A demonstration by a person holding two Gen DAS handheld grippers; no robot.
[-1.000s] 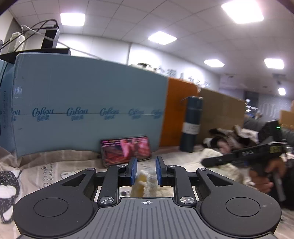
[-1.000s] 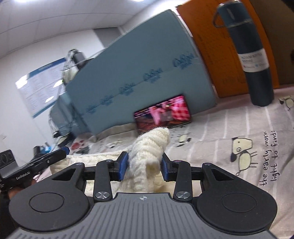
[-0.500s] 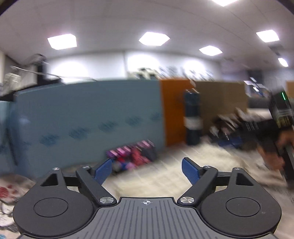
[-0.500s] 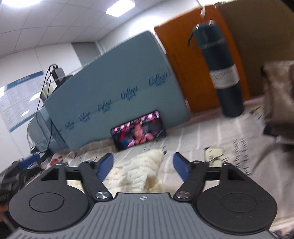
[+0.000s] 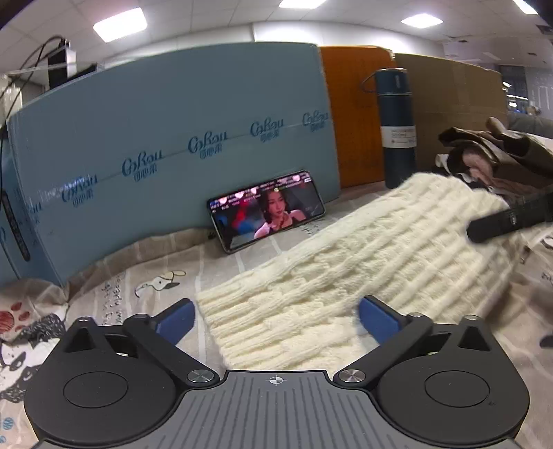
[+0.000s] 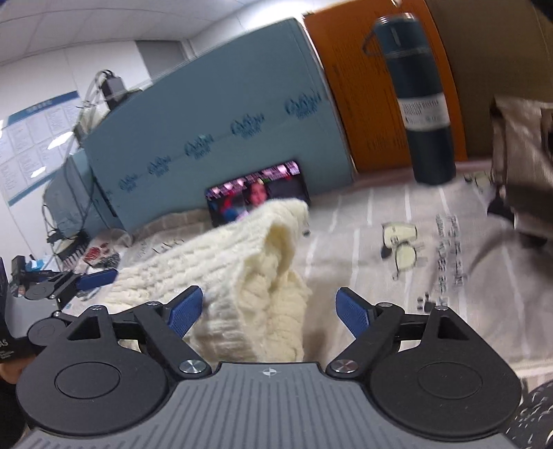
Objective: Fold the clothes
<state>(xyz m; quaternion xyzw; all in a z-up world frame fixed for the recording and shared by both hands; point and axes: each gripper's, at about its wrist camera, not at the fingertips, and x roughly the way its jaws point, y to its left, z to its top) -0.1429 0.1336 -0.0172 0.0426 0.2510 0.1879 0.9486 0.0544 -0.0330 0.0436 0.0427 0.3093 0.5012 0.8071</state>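
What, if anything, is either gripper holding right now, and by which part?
Nothing is held. The left gripper and right gripper both stand open, with the cream knit sweater lying loose between their blue pads.

Far blue board (image 5: 166,138) beside orange panel (image 5: 352,114) under bright ceiling lights (image 5: 119,24), white wall (image 6: 69,69) at left.

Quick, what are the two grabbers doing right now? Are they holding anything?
Left gripper: open, holding nothing, sweater lying between its jaws.
Right gripper: open, holding nothing, sweater bunched between its jaws.
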